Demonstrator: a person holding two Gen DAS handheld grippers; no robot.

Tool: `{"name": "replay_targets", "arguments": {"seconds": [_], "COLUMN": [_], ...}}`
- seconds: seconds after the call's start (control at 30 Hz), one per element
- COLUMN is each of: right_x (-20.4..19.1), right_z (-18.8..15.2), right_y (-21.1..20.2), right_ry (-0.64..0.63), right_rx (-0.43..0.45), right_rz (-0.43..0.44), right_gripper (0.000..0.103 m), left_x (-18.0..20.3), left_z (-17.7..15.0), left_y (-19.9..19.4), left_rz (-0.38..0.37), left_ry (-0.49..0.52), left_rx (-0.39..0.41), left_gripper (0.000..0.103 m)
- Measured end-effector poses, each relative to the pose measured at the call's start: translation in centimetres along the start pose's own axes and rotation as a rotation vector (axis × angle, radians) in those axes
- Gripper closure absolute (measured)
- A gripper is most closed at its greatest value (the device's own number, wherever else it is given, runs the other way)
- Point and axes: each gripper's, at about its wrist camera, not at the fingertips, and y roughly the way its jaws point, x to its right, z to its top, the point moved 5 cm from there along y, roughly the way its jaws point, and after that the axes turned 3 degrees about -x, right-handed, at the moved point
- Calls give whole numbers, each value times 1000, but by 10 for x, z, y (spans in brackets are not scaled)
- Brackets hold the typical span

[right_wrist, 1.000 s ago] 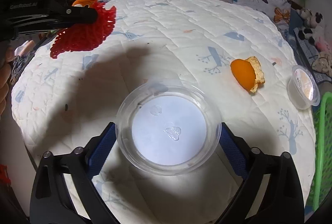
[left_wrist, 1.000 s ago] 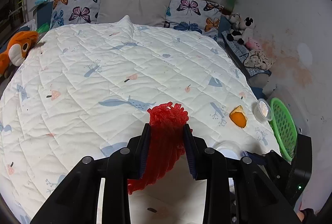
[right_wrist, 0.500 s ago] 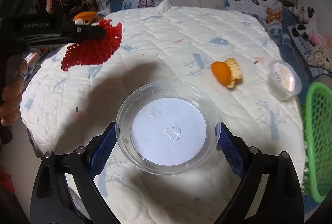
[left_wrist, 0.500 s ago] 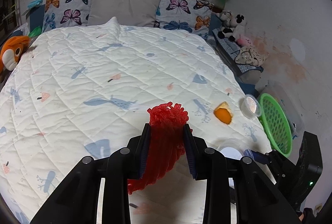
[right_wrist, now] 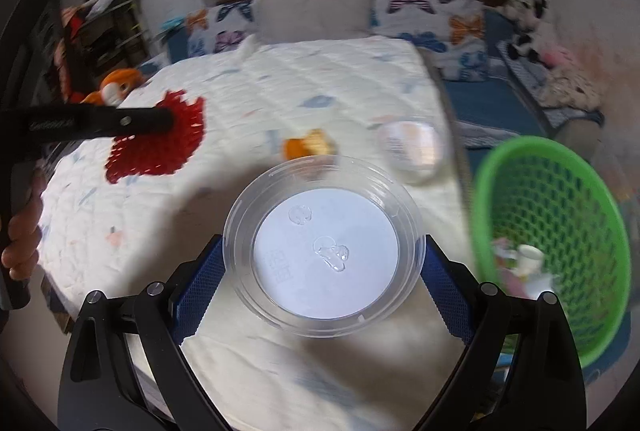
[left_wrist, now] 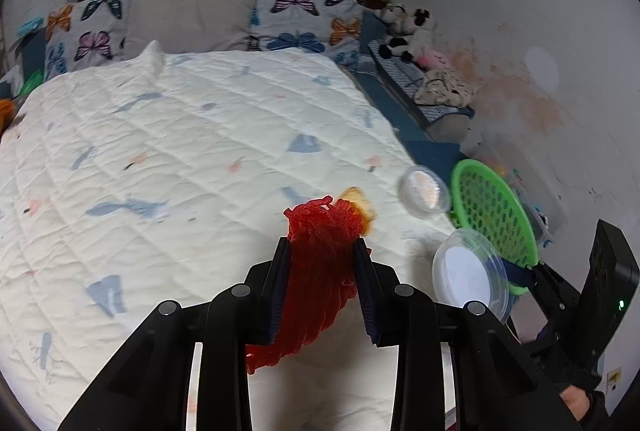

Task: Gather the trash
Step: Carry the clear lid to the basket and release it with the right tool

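Observation:
My left gripper (left_wrist: 323, 251) is shut on a red foam net sleeve (left_wrist: 320, 263), held above the quilted bed (left_wrist: 180, 151); from the right wrist the same red net (right_wrist: 160, 139) shows at the left. My right gripper (right_wrist: 322, 255) is shut on a clear round plastic container (right_wrist: 324, 247), its wide jaws pressing both sides; the same container (left_wrist: 468, 275) shows in the left wrist view. An orange peel piece (right_wrist: 308, 147) and a small clear cup (right_wrist: 412, 147) lie on the bed near its right edge. A green mesh basket (right_wrist: 560, 215) with some trash inside stands right of the bed.
Butterfly pillows (left_wrist: 304, 19) and a grey pillow (left_wrist: 188, 15) line the headboard. Plush toys (left_wrist: 404, 27) sit on a blue bench along the right wall. An orange plush (right_wrist: 120, 83) lies at the bed's left edge. A hand (right_wrist: 20, 239) grips the left tool.
Both grippers have swung right towards the green basket, each keeping its hold. The basket now fills the right of the right wrist view, and the peel and cup sit closer.

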Motion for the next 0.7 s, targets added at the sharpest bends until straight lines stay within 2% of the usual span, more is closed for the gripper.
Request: {"name": "replay_targets", "arguments": {"seconds": [0.4, 0.7], "right_x": [128, 186], "right_z": [-16, -38], "right_y": [-32, -37], "right_ry": [173, 274], "right_rx": [20, -8], "right_rz": [-175, -224], "right_gripper": [10, 9], "left_x": [84, 140], "left_z": [21, 31], "left_y": [24, 43], "left_rz": [-64, -111], "left_ry": [94, 153], "left_rx": [-18, -31], "left_gripper": [72, 72]}}
